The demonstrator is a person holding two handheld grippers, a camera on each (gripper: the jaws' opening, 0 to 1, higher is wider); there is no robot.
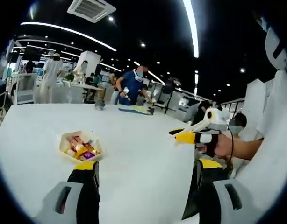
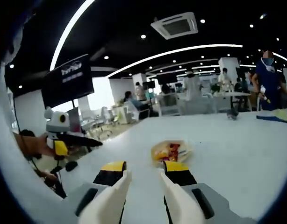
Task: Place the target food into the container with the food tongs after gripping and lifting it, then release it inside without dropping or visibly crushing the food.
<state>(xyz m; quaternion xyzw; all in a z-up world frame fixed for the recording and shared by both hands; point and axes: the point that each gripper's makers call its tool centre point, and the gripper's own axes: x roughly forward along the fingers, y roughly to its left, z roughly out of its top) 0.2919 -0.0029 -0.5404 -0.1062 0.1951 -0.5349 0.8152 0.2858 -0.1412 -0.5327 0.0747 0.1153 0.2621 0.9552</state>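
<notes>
A shallow pale bowl point(image 1: 80, 147) holding several bright wrapped snacks sits on the white table point(image 1: 134, 126), just beyond my left gripper point(image 1: 148, 164). That gripper's jaws stand wide apart with nothing between them. My right gripper point(image 2: 144, 167) is shut on white food tongs point(image 2: 113, 196); the two tong arms lie inside its jaws with their tips apart and nothing in them. The same bowl point(image 2: 170, 151) lies a short way ahead of the tongs. The right gripper point(image 1: 185, 135) also enters the left gripper view, held off the table's edge. The left gripper point(image 2: 73, 143) appears in the right gripper view.
The table's edge point(image 1: 192, 172) runs close to the right gripper. A blue flat item point(image 1: 134, 110) and a small dark object point(image 1: 100, 106) lie at the far side. Several people stand at tables behind, one in blue point(image 1: 131, 86). A hand point(image 1: 223, 147) holds the right gripper.
</notes>
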